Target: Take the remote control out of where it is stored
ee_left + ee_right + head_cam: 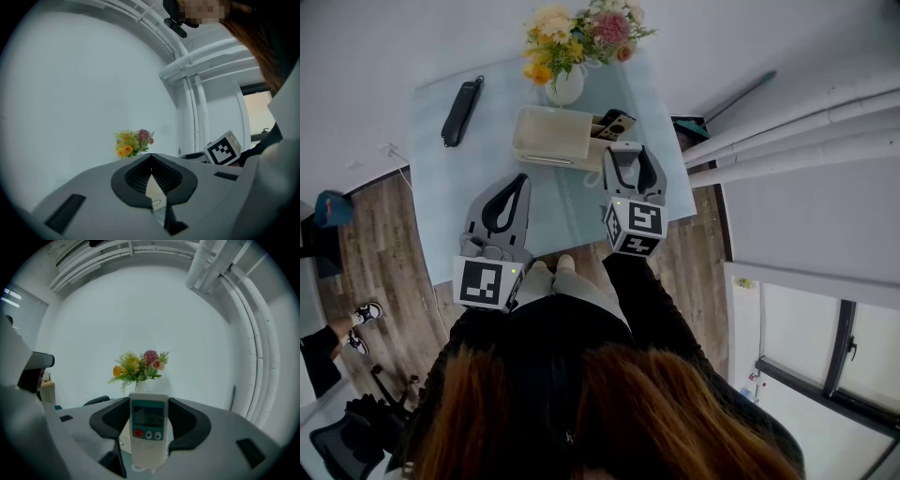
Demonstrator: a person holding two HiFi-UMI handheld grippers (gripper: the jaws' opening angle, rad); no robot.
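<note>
From the head view, the left gripper (521,180) hangs over the near part of the pale blue table (441,178), and its jaws are pressed together. The right gripper (628,155) is just beside the right end of the white box (551,136). A black remote (461,111) lies well apart on the far left. What the right gripper holds is hard to see from up here. The left gripper view shows the jaw tips meeting with nothing between them, and the flowers (133,143) are behind. The right gripper view shows what the others do not: the jaws squeeze a white remote control (149,446) from both sides. It stands upright, with its screen and red button facing the camera.
</note>
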